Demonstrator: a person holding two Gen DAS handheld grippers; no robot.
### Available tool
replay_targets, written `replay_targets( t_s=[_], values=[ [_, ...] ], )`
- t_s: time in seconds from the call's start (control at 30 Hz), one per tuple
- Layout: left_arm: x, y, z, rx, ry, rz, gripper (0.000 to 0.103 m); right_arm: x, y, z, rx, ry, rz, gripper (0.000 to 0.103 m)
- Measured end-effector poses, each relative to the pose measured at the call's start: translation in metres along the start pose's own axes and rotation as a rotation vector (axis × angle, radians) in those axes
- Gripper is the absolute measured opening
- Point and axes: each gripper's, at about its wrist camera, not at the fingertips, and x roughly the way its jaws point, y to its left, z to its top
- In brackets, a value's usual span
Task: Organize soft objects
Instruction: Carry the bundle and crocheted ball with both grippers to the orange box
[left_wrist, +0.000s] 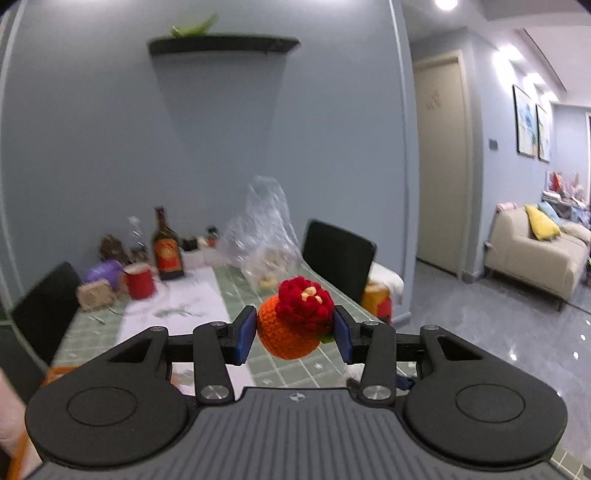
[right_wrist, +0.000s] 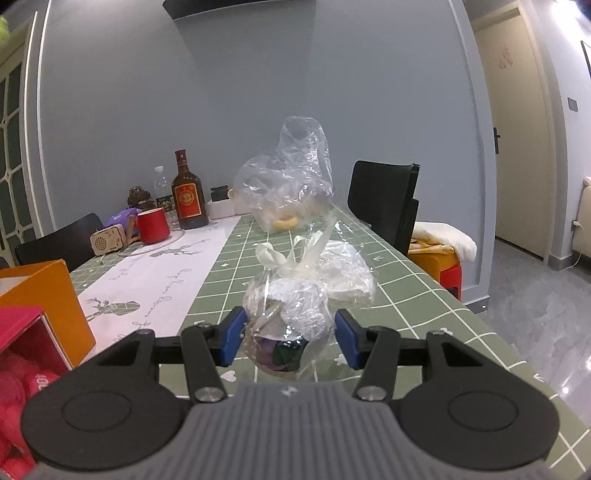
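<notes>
Two grabs | left gripper (left_wrist: 294, 330) fingers squeeze the yarn ball (left_wrist: 291, 325), mid-frame, lifted above the surface (left_wrist: 258, 291); could slip out | right gripper (right_wrist: 289, 339) fingers spread around the wrapped bundle (right_wrist: 291, 314), bottom-middle; slick wrap could slide.

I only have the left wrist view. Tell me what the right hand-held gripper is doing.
Observer: The right hand-held gripper has its blue pads either side of a clear cellophane-wrapped bundle tied with a cream ribbon on the green checked tablecloth; I cannot tell whether they grip it.
Operator: Report any containers near it.
Observer: An orange open box stands to its left, and nearer the camera a pink box.
Operator: Say what the pink one holds.
Observer: Pink-red soft items; they are too blurred to identify.
</notes>
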Motion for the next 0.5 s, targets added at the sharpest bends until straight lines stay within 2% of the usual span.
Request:
replay_targets(
  t_s=[0.07,0.2,0.3,0.33,0.5],
  values=[
    [-0.022,0.009,0.009,-0.014,-0.036,0.021,0.050,-0.006,0.001,0.002,0.008,-0.016,0.005,0.052],
    [-0.062,0.035,0.018,-0.062,-0.077,0.056,0.050,-0.035,0.003,0.016,0.060,-0.116,0.048,0.052],
    [-0.087,0.062,0.021,-0.101,-0.073,-0.048,0.050,-0.059,0.007,0.032,0.089,-0.197,0.095,0.052],
    [-0.093,0.071,0.021,-0.113,-0.065,-0.061,0.050,-0.068,0.009,0.036,0.107,-0.213,0.122,0.052],
    [-0.119,0.103,0.008,-0.079,-0.129,0.046,0.050,-0.099,0.031,0.053,0.144,-0.245,0.271,0.052]
  ],
)
